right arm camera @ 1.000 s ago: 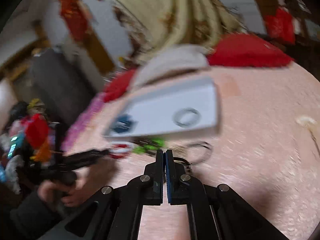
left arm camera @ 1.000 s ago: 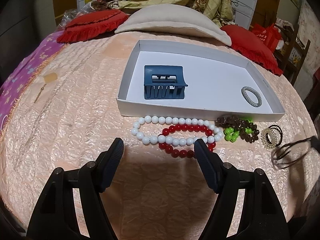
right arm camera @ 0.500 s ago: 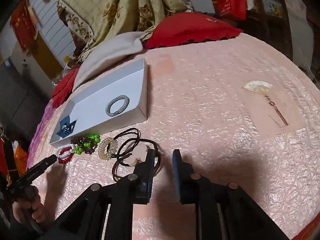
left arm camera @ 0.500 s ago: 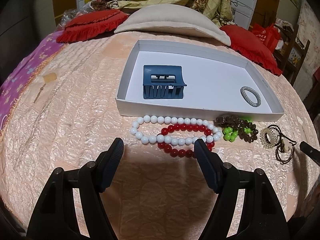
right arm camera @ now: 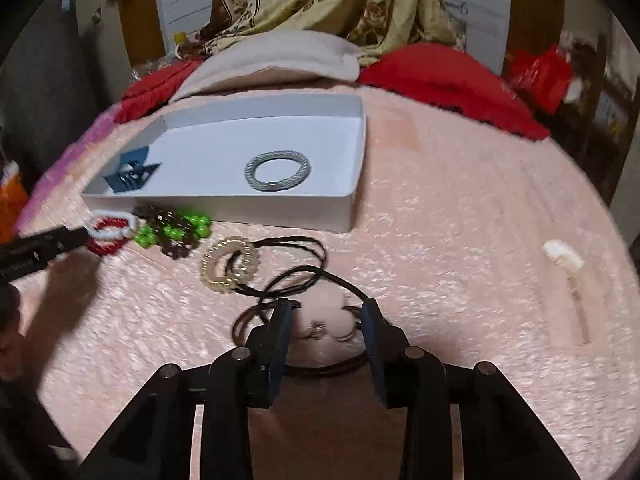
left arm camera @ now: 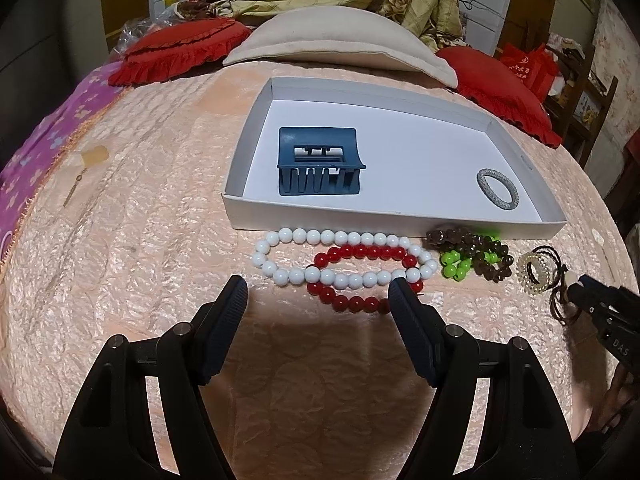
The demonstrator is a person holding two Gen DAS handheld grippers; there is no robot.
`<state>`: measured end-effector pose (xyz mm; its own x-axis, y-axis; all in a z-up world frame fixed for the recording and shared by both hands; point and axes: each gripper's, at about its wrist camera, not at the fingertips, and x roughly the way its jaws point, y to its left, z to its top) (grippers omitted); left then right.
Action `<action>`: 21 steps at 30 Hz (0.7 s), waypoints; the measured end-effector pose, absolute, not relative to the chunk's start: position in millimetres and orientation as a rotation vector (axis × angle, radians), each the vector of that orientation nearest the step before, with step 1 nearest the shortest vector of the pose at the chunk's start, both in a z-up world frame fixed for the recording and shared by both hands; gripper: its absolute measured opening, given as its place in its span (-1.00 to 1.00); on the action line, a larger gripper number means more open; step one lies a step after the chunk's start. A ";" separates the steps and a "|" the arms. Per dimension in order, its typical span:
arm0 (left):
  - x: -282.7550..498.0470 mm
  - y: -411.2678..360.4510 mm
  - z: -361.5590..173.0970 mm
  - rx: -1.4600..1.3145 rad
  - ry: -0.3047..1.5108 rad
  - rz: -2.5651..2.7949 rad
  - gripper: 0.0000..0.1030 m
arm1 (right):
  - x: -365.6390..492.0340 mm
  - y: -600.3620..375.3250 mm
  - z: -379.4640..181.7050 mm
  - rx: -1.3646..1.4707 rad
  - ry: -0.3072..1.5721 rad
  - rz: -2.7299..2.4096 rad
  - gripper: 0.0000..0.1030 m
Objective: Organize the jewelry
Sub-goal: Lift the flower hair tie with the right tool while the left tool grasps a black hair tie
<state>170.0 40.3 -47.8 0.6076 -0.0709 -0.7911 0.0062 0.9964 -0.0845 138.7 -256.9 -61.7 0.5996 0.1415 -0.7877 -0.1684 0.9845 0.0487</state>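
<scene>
Right wrist view: right gripper [right arm camera: 326, 320] jaws, just opening, now straddle the pom-pom tie [right arm camera: 322, 318] untouched; left gripper [left arm camera: 318, 300] waits open, empty.

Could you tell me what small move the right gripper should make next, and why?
Probably close. The right gripper, whose jaws have just been opening, now straddles the pale pom-pom hair tie on the bedspread without pressing it, and the white tray waits just ahead.
</scene>
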 end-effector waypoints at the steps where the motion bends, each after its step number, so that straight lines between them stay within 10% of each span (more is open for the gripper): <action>1: 170.7 40.8 -47.7 -0.079 0.918 -0.044 0.42 | 139.2 -258.8 -62.2 -0.012 0.914 0.186 -0.34; 21: 170.6 38.1 -48.7 -0.064 0.922 -0.054 0.42 | 101.6 -299.9 -6.2 0.371 0.611 0.374 -0.30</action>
